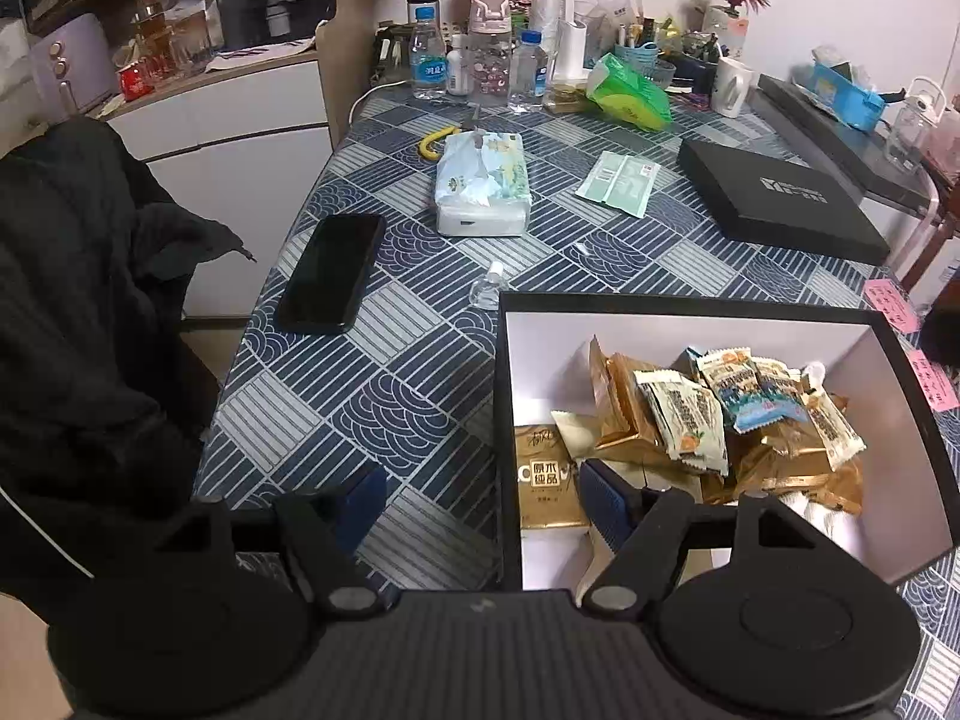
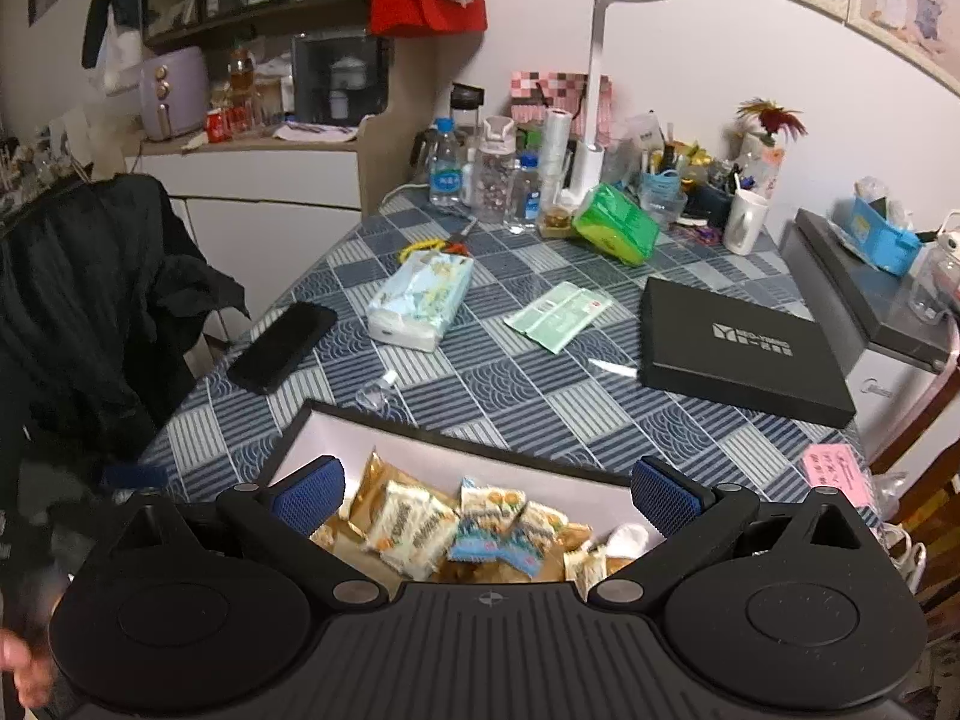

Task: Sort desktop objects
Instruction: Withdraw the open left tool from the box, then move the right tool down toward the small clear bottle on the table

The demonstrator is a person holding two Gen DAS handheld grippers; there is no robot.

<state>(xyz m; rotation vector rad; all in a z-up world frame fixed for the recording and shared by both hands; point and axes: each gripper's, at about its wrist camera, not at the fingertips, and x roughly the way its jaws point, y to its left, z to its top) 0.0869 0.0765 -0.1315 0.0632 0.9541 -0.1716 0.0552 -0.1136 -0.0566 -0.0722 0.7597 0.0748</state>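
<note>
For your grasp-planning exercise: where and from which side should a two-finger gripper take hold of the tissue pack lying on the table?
Grip the tissue pack across its narrow width, on the two long sides, coming down from above. It lies flat with clear tablecloth beside both long sides, and it is soft, so the open left gripper could probably squeeze it without slipping.

the left tongs (image 1: 486, 495) stand with their blue-padded fingers (image 1: 603, 495) spread wide apart and nothing between them; in the left wrist view the right-hand finger is sharp while the left-hand one is dim and blurred. the right tongs (image 2: 486, 489) are likewise spread wide, both ribbed blue fingertips (image 2: 663, 492) plainly visible and gripping nothing. both pairs point forward and tilt slightly downward. at the lower left edge of the right wrist view a blurred hand (image 2: 24, 675) shows, with a dark sleeve (image 2: 42, 480) above it.
</note>
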